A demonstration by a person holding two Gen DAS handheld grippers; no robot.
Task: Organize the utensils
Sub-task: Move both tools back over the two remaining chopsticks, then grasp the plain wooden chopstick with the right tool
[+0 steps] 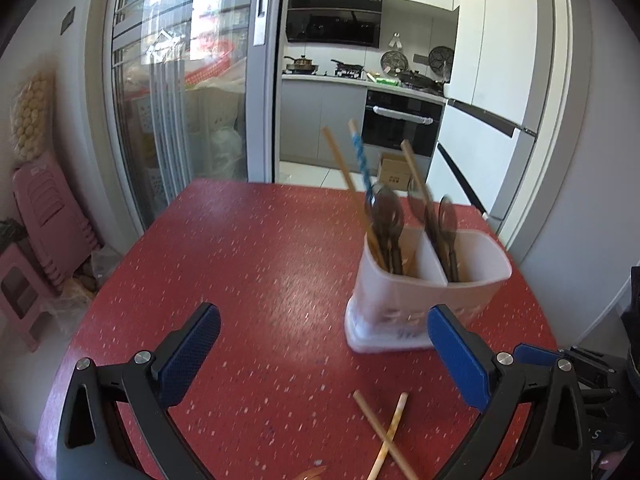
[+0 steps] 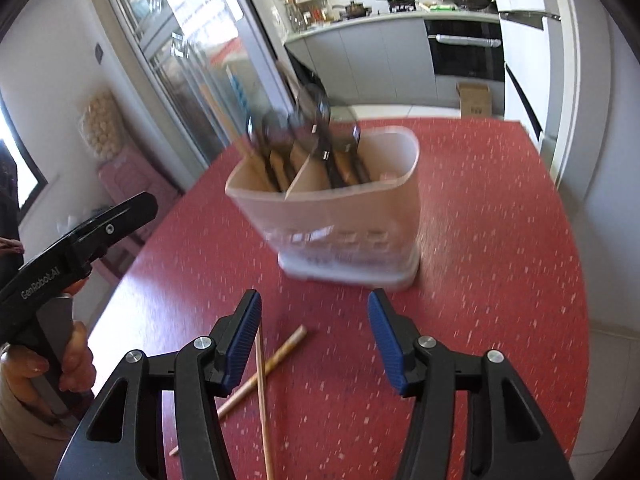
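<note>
Here the red speckled worktop (image 2: pixel 500 240) carries a translucent white two-compartment plastic holder (image 2: pixel 340 216), likely divided so utensils sort by kind; two crossed wooden chopsticks (image 2: pixel 276 364) lie loose before it. Both the right gripper (image 2: pixel 314 340) and left gripper (image 1: pixel 322 350) hang empty, jaws spread. "GenRobot.AI" marks the left handle.

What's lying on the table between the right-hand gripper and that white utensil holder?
Two crossed chopsticks lie on the red table, just ahead of the open right gripper and short of the utensil holder. The right wrist view shows it best.
</note>
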